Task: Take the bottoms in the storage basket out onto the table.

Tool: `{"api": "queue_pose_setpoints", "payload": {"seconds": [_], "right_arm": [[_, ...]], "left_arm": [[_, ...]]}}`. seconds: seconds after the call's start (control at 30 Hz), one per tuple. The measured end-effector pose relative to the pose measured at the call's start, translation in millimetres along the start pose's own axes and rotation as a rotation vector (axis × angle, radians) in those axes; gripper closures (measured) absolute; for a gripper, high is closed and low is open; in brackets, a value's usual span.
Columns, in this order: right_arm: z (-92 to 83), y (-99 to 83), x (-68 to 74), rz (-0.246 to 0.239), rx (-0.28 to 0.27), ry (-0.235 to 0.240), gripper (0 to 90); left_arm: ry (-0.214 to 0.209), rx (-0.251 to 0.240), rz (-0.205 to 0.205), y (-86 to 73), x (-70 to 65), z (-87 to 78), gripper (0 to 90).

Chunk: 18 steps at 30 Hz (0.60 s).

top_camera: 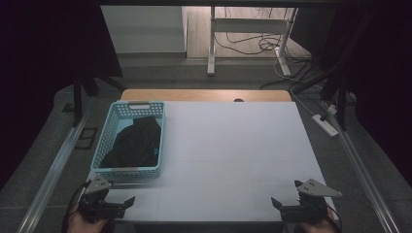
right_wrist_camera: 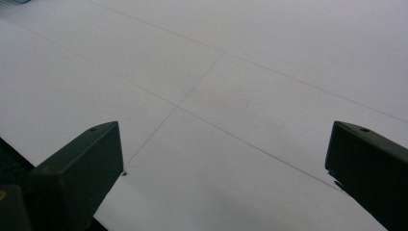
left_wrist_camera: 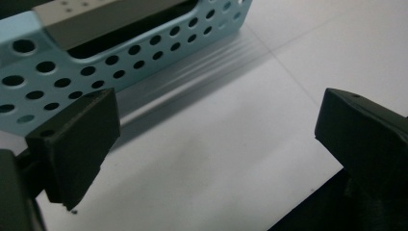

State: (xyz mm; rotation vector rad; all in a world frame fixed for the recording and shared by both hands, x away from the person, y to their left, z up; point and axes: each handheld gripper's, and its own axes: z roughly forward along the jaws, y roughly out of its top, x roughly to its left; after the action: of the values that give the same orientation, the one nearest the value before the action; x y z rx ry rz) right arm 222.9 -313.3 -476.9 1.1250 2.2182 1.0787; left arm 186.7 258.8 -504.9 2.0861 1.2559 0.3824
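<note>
Basket point(left_wrist_camera: 120, 53) of light perforated plastic, likely stiff, sits just beyond the wide-open left gripper point(left_wrist_camera: 211, 144); grip its rim. Right gripper point(right_wrist_camera: 226, 168) gapes empty.

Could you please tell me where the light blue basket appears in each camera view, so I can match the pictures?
High view: the light blue basket stands at the left of the white table top, dark cloth inside, just beyond the left gripper.
Left gripper view: its perforated wall crosses the upper left, behind the left jaw.
Right gripper view: a light blue sliver at the top left corner may be it; too small to tell.
Shared landmark: the white table top with thin seam lines.
</note>
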Motion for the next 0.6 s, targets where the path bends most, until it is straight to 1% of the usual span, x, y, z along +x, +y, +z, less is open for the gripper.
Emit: {"api": "queue_pose_setpoints", "payload": {"seconds": [0.07,0.17,0.27,0.37,0.47,0.6], "right_arm": [[-0.8,-0.3,-1.9,0.020,-0.007,0.005,0.1],[-1.4,-0.5,-4.6,0.047,-0.014,0.012,0.1],[-0.7,-0.3,-5.4,0.052,-0.010,0.024,0.1],[-0.1,0.0,-4.4,0.040,-0.002,0.030,0.1],[0.1,0.0,-4.1,0.036,0.001,0.033,0.1],[0.0,-0.1,-4.3,0.034,0.000,0.038,0.1]], "left_arm": [[-0.005,0.001,-0.007,-0.1,1.0,0.2,2.5],[-0.026,-0.013,-0.037,-1.3,5.4,-1.4,2.4],[-0.032,-0.017,-0.068,-1.9,8.6,-1.6,3.2],[-0.039,-0.018,-0.068,-1.9,9.0,-1.6,3.2],[-0.036,-0.014,-0.059,-1.6,7.8,-1.5,3.2],[-0.041,-0.017,-0.061,-1.6,8.4,-1.6,3.2]]}}
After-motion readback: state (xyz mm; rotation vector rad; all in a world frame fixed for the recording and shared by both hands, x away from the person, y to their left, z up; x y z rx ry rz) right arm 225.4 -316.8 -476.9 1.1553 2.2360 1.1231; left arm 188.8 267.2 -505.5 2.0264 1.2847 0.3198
